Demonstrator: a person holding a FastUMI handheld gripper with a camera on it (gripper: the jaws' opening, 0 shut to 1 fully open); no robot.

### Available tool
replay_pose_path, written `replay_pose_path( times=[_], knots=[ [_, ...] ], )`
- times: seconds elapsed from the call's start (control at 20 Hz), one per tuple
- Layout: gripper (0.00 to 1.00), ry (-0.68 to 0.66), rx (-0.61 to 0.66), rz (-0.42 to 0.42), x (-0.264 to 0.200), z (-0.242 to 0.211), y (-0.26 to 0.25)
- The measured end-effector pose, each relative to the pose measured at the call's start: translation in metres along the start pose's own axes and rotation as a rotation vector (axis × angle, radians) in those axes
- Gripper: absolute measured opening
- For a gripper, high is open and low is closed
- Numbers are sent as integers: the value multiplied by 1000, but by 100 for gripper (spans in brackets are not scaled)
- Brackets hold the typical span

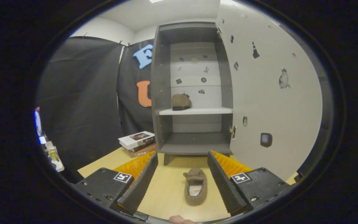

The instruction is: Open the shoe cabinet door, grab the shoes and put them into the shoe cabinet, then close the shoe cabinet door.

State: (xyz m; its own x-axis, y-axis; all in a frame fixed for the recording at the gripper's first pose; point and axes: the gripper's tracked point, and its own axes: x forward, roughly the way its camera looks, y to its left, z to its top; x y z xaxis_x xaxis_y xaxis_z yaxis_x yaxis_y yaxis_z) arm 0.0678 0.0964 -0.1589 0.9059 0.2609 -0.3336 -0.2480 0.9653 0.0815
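Gripper (182,174) jaws spread wide, nothing held. Second shoe (195,186) lies on the tabletop (163,193) between the two fingers, closer to the right one, touching neither as far as I can tell; toe points toward the cabinet. Just beyond the fingertips stands the shoe cabinet (194,93), its door (272,93) swung fully open to the right. First shoe (181,102) already sits on the white middle shelf (204,111), left side. Bottom compartment looks bare. Stack of books (137,140) on the table left of the cabinet.

Judgement: first shoe done, second grab pending, door close left.

Risks: shoe is soft and off-centre between the fingers, so closing could catch only one side wall, fold it, and let it slip mid-lift. Grabbing at the heel would leave the toe drooping, and it could clip the shelf edge. The placed shoe could get knocked if the second goes in beside it.
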Motion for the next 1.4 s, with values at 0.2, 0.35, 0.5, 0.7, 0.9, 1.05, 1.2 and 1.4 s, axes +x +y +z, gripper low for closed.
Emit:
replay_pose_path(
  times=[0.2,0.35,0.5,0.7,0.9,1.05,1.2,1.4],
  knots=[
    [100,152,-8,-29,12,-41,-5],
    [100,246,-1,-46,13,-65,-8],
    [98,316,57,-83,24,-79,-11],
    [88,436,97,-98,21,-100,-2],
    [57,499,106,-174,32,-102,-10],
    [27,544,100,-147,57,-117,-11],
    [9,500,44,-135,58,-103,-13],
    [7,444,49,-97,51,-84,-6]
  ],
)
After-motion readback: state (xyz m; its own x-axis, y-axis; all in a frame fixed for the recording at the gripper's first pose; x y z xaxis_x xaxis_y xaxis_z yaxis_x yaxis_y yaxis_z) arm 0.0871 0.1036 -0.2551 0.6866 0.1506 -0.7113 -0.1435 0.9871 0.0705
